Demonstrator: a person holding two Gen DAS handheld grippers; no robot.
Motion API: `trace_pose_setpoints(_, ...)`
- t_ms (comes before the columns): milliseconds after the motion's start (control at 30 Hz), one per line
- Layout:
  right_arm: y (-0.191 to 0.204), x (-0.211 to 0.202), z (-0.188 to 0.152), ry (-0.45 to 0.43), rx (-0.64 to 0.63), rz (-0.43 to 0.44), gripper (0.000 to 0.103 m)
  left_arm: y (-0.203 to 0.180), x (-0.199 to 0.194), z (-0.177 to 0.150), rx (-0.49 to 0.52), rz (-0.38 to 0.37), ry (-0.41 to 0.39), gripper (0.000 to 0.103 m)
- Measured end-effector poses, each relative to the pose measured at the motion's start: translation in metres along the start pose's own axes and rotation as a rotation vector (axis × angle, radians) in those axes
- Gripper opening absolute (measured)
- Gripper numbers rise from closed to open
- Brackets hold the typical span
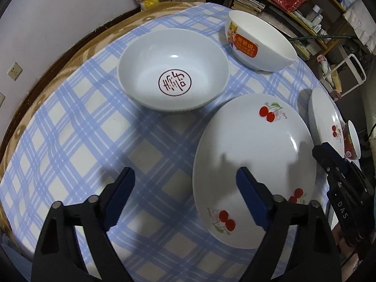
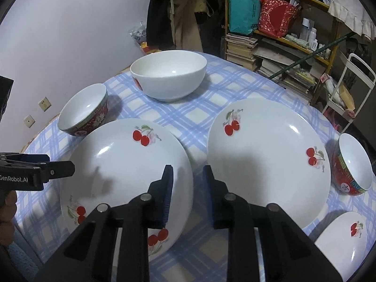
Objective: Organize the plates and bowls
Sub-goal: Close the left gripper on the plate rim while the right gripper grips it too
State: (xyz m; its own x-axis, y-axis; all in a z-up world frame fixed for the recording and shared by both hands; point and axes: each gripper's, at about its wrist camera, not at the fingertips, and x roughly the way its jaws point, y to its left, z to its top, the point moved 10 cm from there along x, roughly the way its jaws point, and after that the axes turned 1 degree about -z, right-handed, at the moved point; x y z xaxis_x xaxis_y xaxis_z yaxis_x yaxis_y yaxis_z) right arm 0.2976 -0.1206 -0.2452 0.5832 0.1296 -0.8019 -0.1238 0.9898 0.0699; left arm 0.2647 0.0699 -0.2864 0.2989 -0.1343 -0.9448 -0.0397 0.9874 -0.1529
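Observation:
In the left wrist view my left gripper [image 1: 185, 183] is open above the checked cloth, its right finger over the near rim of a cherry plate [image 1: 253, 155]. A white bowl with a red seal [image 1: 174, 70] and a white cartoon bowl [image 1: 258, 42] stand beyond. In the right wrist view my right gripper [image 2: 188, 176] is open but narrow, hovering over the right rim of the left cherry plate [image 2: 122, 169], with the second cherry plate [image 2: 265, 159] to its right. Red patterned bowls stand at left [image 2: 84, 112] and right [image 2: 352, 164]. A third cherry dish [image 2: 340, 242] lies bottom right.
The round table [image 1: 70, 54] has a brown rim under a blue checked cloth [image 2: 195, 112]. A large white bowl [image 2: 169, 77] stands at the back. Shelves with books and bags [image 2: 270, 35] and a white rack [image 2: 352, 82] stand behind right. A wall is at left.

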Motion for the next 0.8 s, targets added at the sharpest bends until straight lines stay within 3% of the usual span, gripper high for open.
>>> trace_pose_setpoints(233,-0.001,0.005,-0.004,0.023,0.007,0.005,0.023,-0.011,0.005,-0.005,0.025,-0.028,0.011,0.068)
trace_pose_setpoints(300,-0.001,0.007,-0.006,0.03,0.014,0.014,0.019,-0.016,0.007,-0.006,0.031,-0.046,0.01,0.052)
trace_pose_setpoints(367,-0.002,0.009,-0.007,0.038,0.018,0.014,0.018,-0.019,0.012,-0.009,0.028,-0.067,0.024,0.042)
trace_pose_setpoints(533,-0.002,0.019,-0.013,0.075,0.047,0.044,0.01,-0.02,0.021,-0.01,0.02,-0.072,0.021,0.035)
trace_pose_setpoints(600,-0.003,0.021,-0.015,0.083,0.078,0.061,0.01,-0.02,0.023,-0.011,0.027,-0.063,0.022,0.026)
trace_pose_setpoints(800,-0.001,0.024,-0.017,0.087,0.067,0.065,0.011,-0.02,0.028,-0.008,0.008,-0.065,0.0,0.022)
